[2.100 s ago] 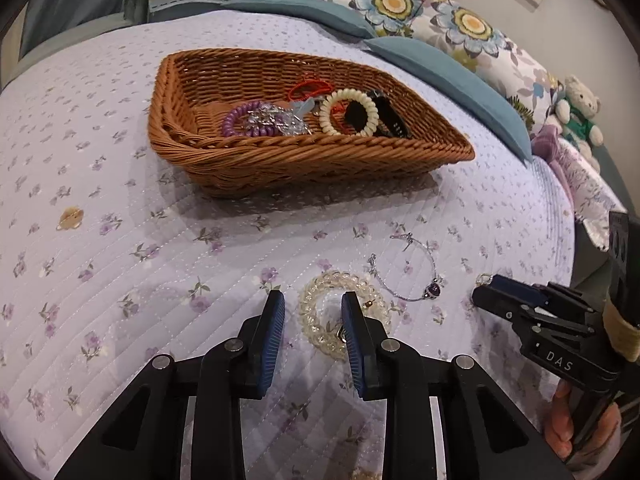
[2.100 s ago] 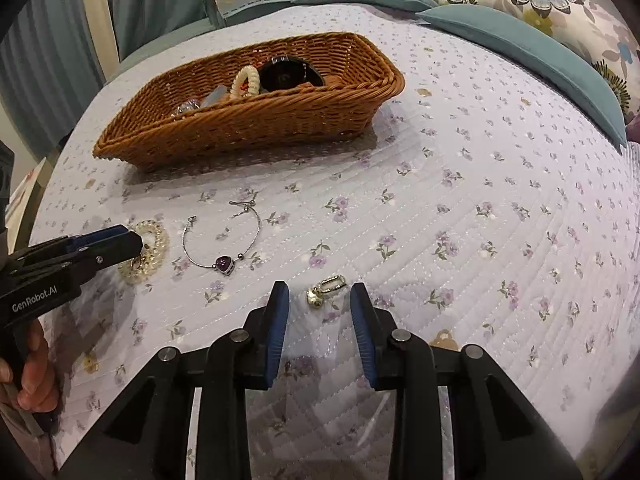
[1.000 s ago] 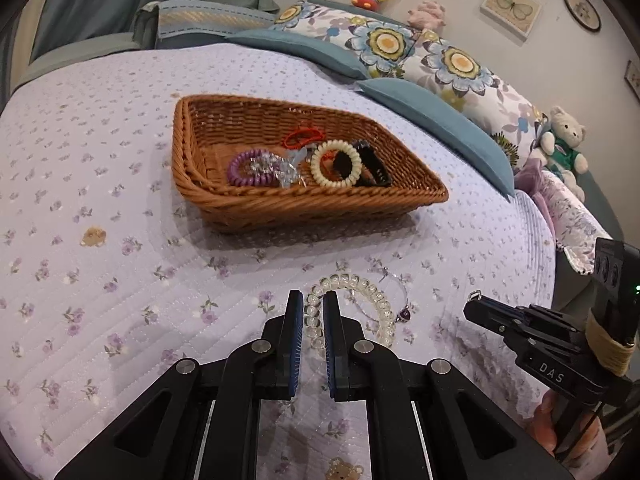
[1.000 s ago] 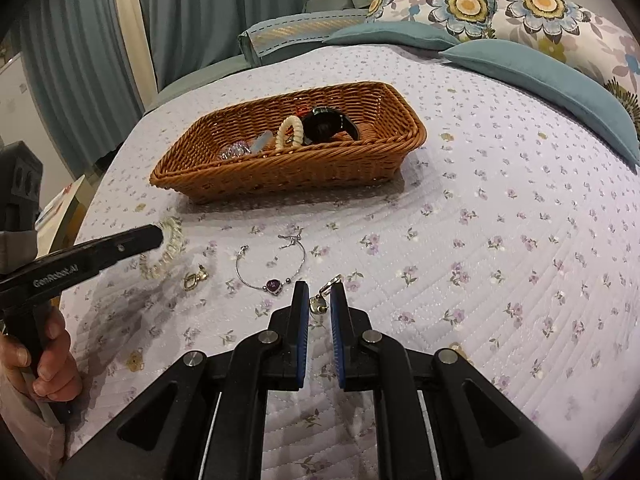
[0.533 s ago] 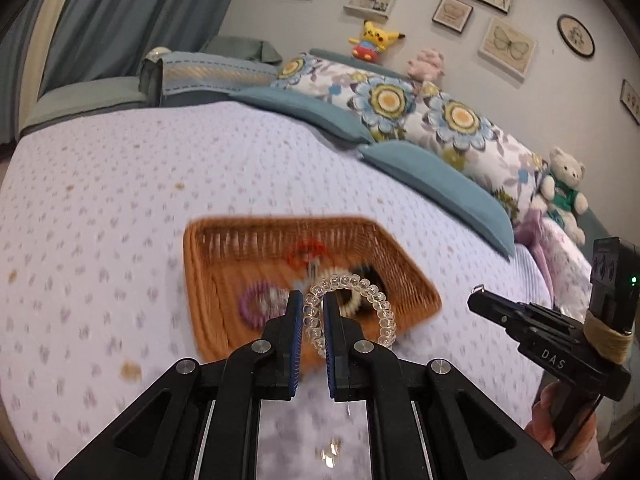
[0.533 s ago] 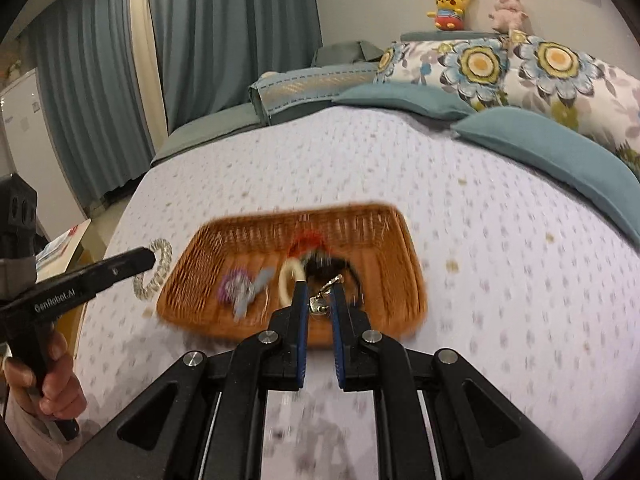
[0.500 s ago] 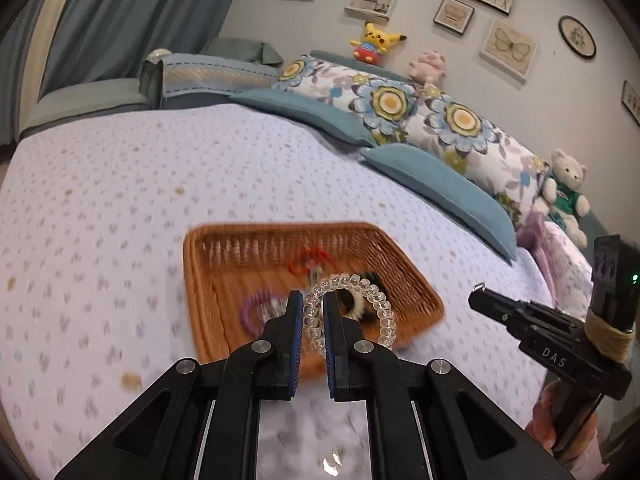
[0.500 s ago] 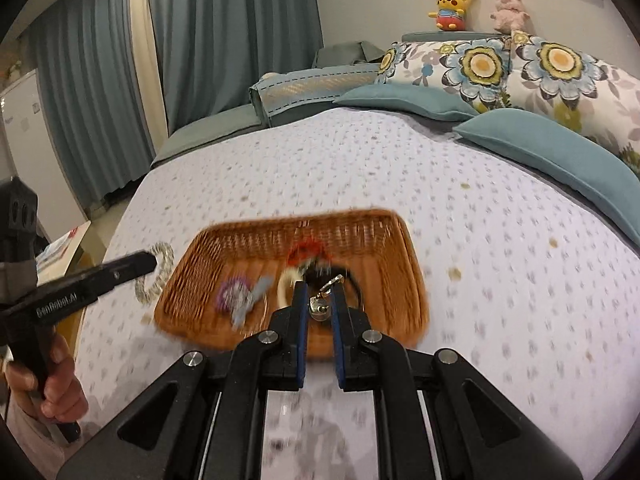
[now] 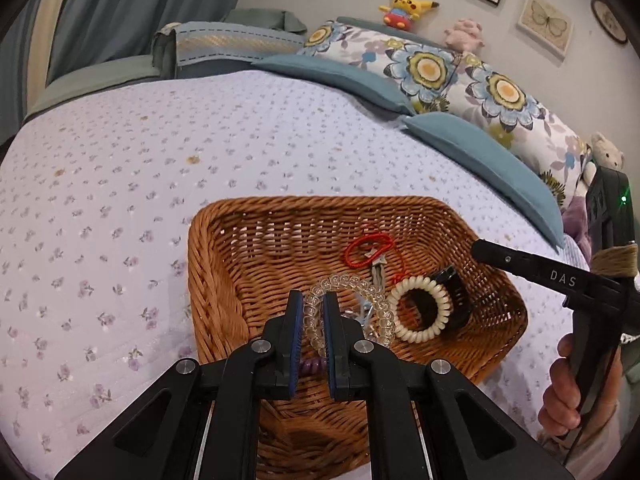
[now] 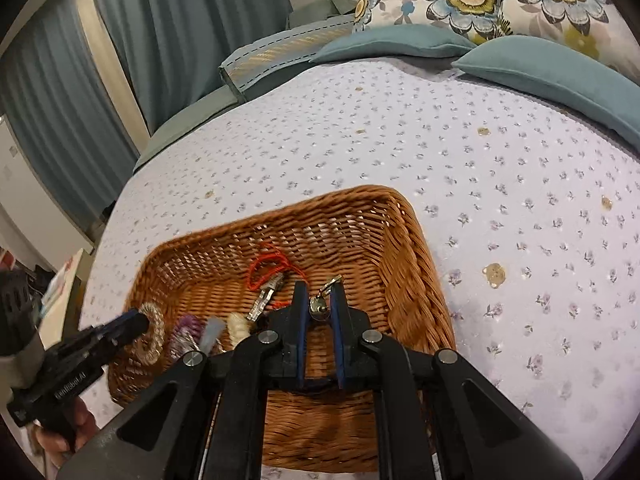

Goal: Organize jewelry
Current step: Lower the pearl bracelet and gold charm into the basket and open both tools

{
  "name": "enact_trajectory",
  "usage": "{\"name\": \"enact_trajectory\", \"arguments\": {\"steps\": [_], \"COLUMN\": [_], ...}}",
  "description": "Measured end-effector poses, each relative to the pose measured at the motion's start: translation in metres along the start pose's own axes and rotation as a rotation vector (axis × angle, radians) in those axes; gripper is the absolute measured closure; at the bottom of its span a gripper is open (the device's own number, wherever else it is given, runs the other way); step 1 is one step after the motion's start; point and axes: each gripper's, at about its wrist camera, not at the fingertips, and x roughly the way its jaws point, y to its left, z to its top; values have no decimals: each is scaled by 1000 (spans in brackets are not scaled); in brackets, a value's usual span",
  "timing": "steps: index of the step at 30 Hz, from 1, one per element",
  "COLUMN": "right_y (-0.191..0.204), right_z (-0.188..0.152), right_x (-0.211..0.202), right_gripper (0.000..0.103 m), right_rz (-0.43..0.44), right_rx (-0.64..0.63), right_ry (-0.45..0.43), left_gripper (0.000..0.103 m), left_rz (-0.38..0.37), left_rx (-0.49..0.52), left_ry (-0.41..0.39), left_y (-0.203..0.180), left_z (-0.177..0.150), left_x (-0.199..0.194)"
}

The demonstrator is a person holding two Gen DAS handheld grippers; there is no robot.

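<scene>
gripping a clear bracelet (image 9: 347,307) edge-on, left gripper (image 9: 311,312) over basket (image 9: 224,300); right gripper (image 10: 319,312) pinches charm (image 10: 320,305), long axis upright.

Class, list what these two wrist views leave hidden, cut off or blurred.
- Purple coil tie: left wrist view, mostly behind the left gripper.
- Basket near rim: right wrist view, hidden by the right gripper.
- Charm: too small to identify.
- Clear bracelet: motion-blurred in the right wrist view.

basket (image 9: 216,280) left half bare, right half cluttered
</scene>
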Motion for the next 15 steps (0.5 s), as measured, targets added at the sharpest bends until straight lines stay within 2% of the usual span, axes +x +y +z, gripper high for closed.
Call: {"name": "enact_trajectory", "arguments": {"steps": [4,10,15], "right_y": [2,1,-4], "right_z": [-10,-17,-17], "right_x": [6,14,8], "right_gripper": [90,90,86], "right_rz": [-32,-19,5], "right_rx": [-35,-40,-16], "right_ry": [12,40,34], "left_gripper": [93,93,92], "left_rz": [18,59,30], "left_rx": [-1,41,16], "left_ry": [17,22,25], "left_y": [1,-7,-4], "left_z": [-4,-10,-9], "left_x": [10,14,11]}}
